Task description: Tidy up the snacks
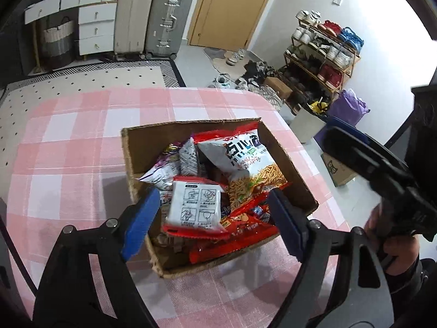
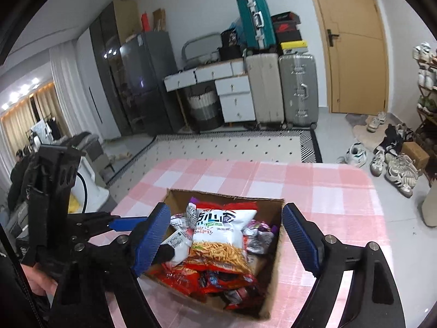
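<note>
Snack box on my pink-check worktop

Both my jaws, left (image 1: 213, 218) and right (image 2: 226, 242), stand spread and empty over the box (image 1: 289, 164) of snacks (image 1: 245, 169) mid-worktop (image 1: 68, 150). Beyond: a dotted rug (image 2: 232, 147), suitcases (image 2: 297, 90), white drawers (image 2: 235, 101), a door (image 2: 355, 41), a shoe rack (image 1: 322, 54).

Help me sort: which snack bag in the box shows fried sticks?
The big white bag with a red top edge, lying uppermost in the cardboard box; it alone pictures golden sticks.
</note>
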